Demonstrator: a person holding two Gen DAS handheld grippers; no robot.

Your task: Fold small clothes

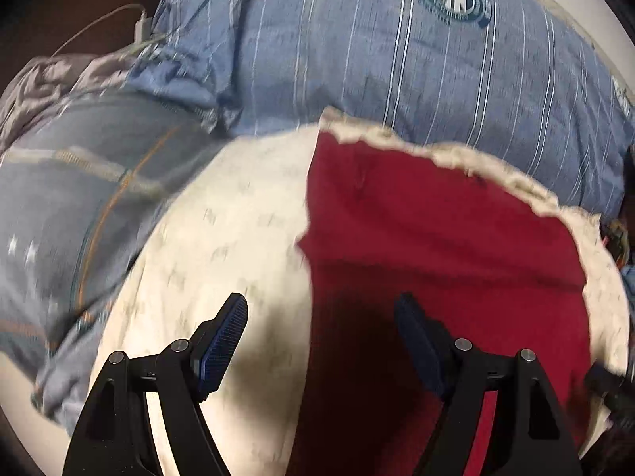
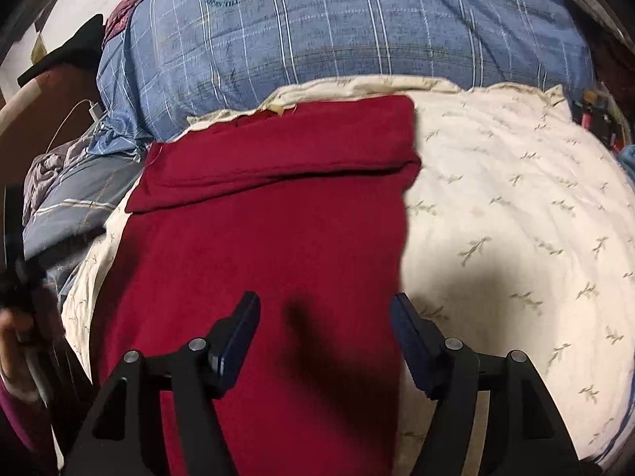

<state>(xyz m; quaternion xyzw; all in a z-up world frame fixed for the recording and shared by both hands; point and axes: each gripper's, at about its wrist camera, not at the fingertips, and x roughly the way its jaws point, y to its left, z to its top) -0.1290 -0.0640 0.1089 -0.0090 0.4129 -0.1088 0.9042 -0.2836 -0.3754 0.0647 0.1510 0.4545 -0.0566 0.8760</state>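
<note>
A dark red garment (image 2: pixel 274 246) lies flat on a cream leaf-print cushion (image 2: pixel 516 218), with a folded flap across its far end. In the left wrist view the garment (image 1: pixel 444 238) fills the right half on the same cushion (image 1: pixel 222 246). My left gripper (image 1: pixel 321 309) is open and empty, hovering over the garment's left edge. My right gripper (image 2: pixel 325 309) is open and empty, hovering above the garment's near right part, its right finger over the garment's right edge.
A blue striped pillow with a round crest (image 2: pixel 357 27) lies behind the cushion. A grey-blue plaid blanket (image 1: pixel 79 198) is bunched at the left. A white charger and cable (image 1: pixel 141 23) sit at the far left. The other hand and gripper show at the left edge of the right wrist view (image 2: pixel 16 277).
</note>
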